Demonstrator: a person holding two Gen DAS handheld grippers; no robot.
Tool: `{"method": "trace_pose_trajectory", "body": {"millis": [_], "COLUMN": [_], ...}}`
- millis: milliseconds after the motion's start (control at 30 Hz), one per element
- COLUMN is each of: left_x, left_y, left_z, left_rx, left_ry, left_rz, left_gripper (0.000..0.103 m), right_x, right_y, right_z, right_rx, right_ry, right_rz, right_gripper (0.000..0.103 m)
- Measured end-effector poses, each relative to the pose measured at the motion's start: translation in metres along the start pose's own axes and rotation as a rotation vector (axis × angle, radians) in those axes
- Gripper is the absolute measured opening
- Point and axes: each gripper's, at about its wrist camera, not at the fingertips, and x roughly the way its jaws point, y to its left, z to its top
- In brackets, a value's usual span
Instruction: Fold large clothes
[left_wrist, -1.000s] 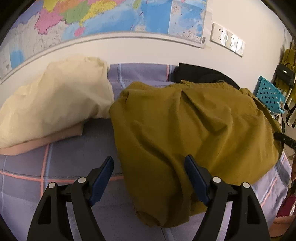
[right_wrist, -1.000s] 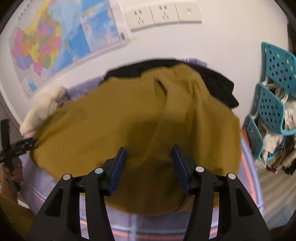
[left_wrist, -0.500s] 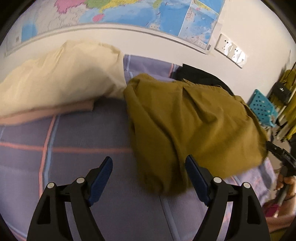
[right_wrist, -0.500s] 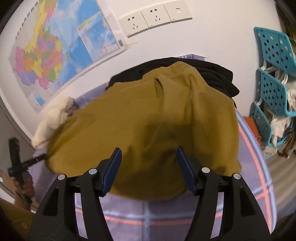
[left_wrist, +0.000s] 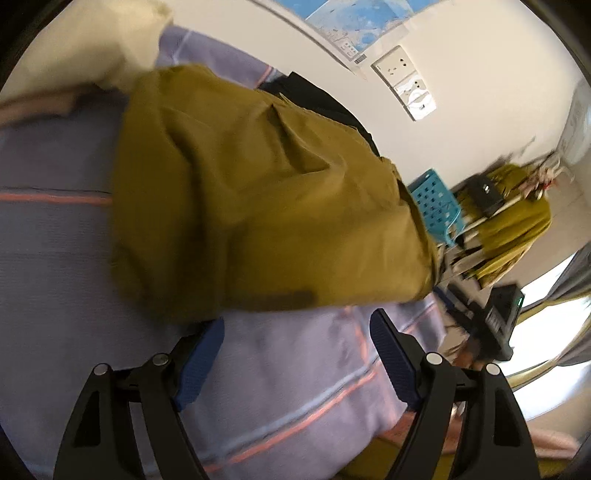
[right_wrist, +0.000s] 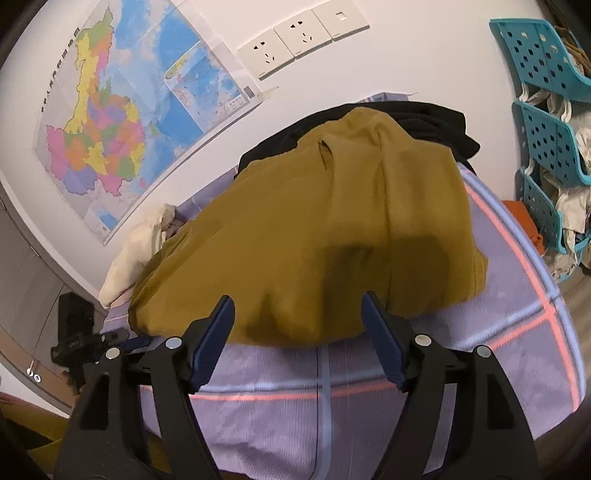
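1. Mustard-yellow garment (right_wrist: 325, 236) heaped in a rumpled mound on a lavender sheet (right_wrist: 509, 332) with pink and blue stripes.
2. Far end of the garment lapping over a black garment (right_wrist: 436, 125) near the wall.
3. Cream fabric bundle (right_wrist: 133, 254) just beside the mustard-yellow garment on its map-side end.
4. Left hand-held gripper (left_wrist: 295, 332) released, blue pads spread wide, nothing between them; poised just short of the garment's near edge, over bare sheet. View blurred.
5. Right hand-held gripper (right_wrist: 297, 321) likewise released and empty, pads spread before the garment's near edge; contact with the cloth not discernible.
6. On the wall: colourful map (right_wrist: 122, 122) and a row of sockets (right_wrist: 301, 40).
7. Off to the right: teal perforated rack (right_wrist: 550, 122) stuffed with clothes.
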Motion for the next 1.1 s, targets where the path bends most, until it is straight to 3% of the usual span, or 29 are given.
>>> {"method": "trace_pose_trajectory", "body": {"millis": [67, 333, 433, 533, 600, 767, 867, 933, 1033, 1100], "left_x": [0.01, 0.02, 0.018, 0.022, 0.032, 0.042, 0.039, 0.036, 0.03, 0.024], "left_y": [-0.001, -0.003, -0.009, -0.035, -0.039, -0.028, -0.014, -0.01, -0.031, -0.039], "left_z": [0.006, 0.02, 0.024, 0.023, 0.025, 0.042, 0.048, 0.051, 0.049, 0.047], "left_rx": [-0.031, -0.105, -0.081, 0.069, 0.123, 0.073, -0.026, -0.065, 0.049, 0.099], "left_ry": [-0.02, -0.098, -0.156, -0.215, -0.208, -0.153, -0.156, -0.168, -0.232, -0.275], "left_rz": [-0.03, -0.028, 0.053, 0.182, 0.228, 0.166, 0.07, 0.052, 0.143, 0.15], "left_gripper": [0.085, 0.086, 0.076, 0.075, 0.077, 0.091, 0.092, 0.085, 0.066, 0.061], "right_x": [0.0, 0.0, -0.001, 0.0, 0.001, 0.008, 0.015, 0.021, 0.031, 0.034], "right_y": [-0.003, -0.017, -0.024, -0.029, -0.03, -0.029, -0.029, -0.03, -0.026, -0.024], "right_z": [-0.004, -0.012, -0.015, -0.018, -0.021, -0.019, -0.013, -0.009, -0.002, 0.001], "right_rx": [0.019, 0.088, 0.136, 0.181, 0.2, 0.217, 0.236, 0.264, 0.279, 0.299], "right_ry": [0.008, 0.02, 0.027, 0.051, 0.066, 0.069, 0.041, 0.009, -0.025, -0.045], "right_rz": [0.006, 0.026, 0.044, 0.07, 0.068, 0.045, 0.013, -0.01, -0.049, -0.08], "right_gripper": [0.072, 0.073, 0.074, 0.077, 0.077, 0.081, 0.081, 0.081, 0.089, 0.091]}}
